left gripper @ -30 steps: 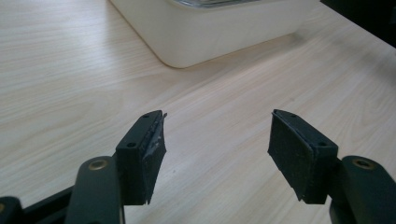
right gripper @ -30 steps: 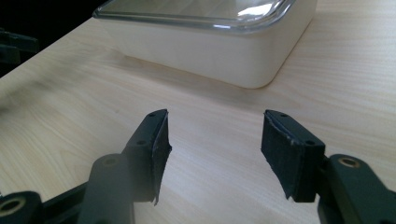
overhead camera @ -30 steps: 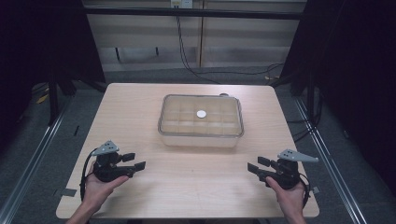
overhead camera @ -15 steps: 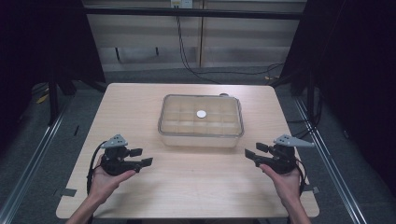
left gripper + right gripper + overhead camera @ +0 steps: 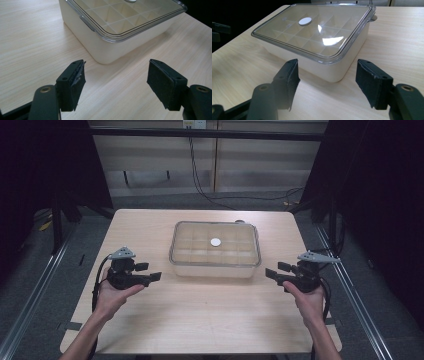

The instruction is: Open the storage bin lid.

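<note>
A cream box [image 5: 215, 265] with a clear lid [image 5: 215, 243] and a white round spot on top stands at the table's middle. Through the lid I see a grid of compartments. My left gripper [image 5: 148, 272] hovers left of the box, its jaws pointing at the box's near left corner [image 5: 106, 56]. My right gripper [image 5: 277, 270] hovers on the box's right, aimed at the near right corner [image 5: 332, 75]. Both pairs of jaws have just been opening. They stand apart with nothing between them [image 5: 116, 83] [image 5: 327, 82].
The wooden table [image 5: 210, 320] has bare room in front of the box. Metal rails [image 5: 35, 285] run along both sides of it. Cables [image 5: 200, 175] hang behind the far edge. A small object [image 5: 240, 222] peeks out behind the box.
Both hands have moved forward and up from the table's near edge towards the box's two near corners. The box has not moved.
</note>
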`<state>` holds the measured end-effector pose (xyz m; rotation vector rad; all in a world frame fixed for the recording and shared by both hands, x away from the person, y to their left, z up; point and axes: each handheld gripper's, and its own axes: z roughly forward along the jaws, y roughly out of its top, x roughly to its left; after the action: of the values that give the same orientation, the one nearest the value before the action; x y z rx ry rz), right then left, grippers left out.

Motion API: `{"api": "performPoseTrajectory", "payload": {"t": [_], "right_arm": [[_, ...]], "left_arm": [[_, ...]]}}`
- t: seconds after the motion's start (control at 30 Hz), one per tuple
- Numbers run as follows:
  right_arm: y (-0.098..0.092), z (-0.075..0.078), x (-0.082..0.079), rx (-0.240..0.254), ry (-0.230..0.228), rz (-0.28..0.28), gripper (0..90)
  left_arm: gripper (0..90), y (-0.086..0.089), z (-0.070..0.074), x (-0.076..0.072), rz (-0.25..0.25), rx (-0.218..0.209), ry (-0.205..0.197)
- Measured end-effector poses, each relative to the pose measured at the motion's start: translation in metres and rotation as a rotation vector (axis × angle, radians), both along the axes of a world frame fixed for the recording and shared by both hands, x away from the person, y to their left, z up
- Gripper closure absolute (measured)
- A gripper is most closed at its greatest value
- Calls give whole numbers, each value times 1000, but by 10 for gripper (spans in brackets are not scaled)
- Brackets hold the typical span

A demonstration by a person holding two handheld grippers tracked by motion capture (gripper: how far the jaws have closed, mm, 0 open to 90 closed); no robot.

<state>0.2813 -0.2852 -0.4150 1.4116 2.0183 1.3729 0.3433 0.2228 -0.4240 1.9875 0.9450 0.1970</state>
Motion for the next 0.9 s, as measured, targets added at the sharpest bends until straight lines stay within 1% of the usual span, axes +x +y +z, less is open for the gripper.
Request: {"api": "performPoseTrajectory", "payload": {"t": [0.03, 0.1, 0.17, 0.2, 0.27, 0.3, 0.33, 0.37, 0.4, 0.43, 0.47, 0.53, 0.6, 0.67, 0.7, 0.73, 0.77, 0.83, 0.87, 0.9], "right_arm": [[0, 1, 2, -2, -1, 1, 336], [0, 3, 7, -9, 4, 11, 315], [-1, 4, 11, -18, 6, 20, 305], [-1, 5, 13, -7, 5, 21, 313], [-1, 4, 18, -3, 12, 30, 318], [-1, 4, 21, -15, 13, 18, 351], [-1, 4, 23, -46, 18, -6, 347], [-1, 4, 23, -46, 18, -6, 347], [-1, 4, 27, -67, 16, -9, 327], [-2, 2, 31, -54, 30, 1, 340], [-2, 0, 36, -56, 25, -4, 348], [-3, -1, 39, -46, 33, -4, 349], [-4, -3, 45, -24, 58, 11, 336], [-5, -4, 52, -21, 70, 6, 331], [-4, -3, 58, -11, 83, 8, 313], [-4, -3, 58, -11, 83, 8, 313], [-3, -3, 62, -13, 86, 9, 303], [3, -1, 72, -8, 99, 33, 276], [3, -1, 72, -8, 99, 33, 276], [8, 1, 78, -22, 102, 53, 261]], "left_arm": [[301, 0, 1, 2, -1, -4, 4], [299, -2, 2, 6, 4, -9, -2], [298, -4, 2, 9, 5, -5, -3], [297, -5, 3, 10, 3, 5, -6], [296, -7, 3, 13, 13, 6, -9], [294, -8, 4, 15, 14, 9, -11], [295, -9, 4, 17, 19, 8, -13], [295, -9, 5, 19, 22, 6, -9], [295, -10, 6, 23, 21, 9, -8], [296, -10, 6, 26, 26, 2, -5], [301, -11, 7, 28, 24, 1, -5], [305, -11, 7, 33, 30, -9, -2], [306, -13, 7, 37, 39, -6, -5], [310, -13, 7, 42, 36, -1, -2], [307, -13, 7, 43, 35, -2, 1], [307, -13, 7, 45, 35, 1, 0], [307, -14, 8, 48, 36, -1, 0], [296, -15, 9, 51, 30, 0, 3], [296, -17, 10, 53, 29, 5, 6], [290, -18, 11, 54, 27, 10, 5]]}}
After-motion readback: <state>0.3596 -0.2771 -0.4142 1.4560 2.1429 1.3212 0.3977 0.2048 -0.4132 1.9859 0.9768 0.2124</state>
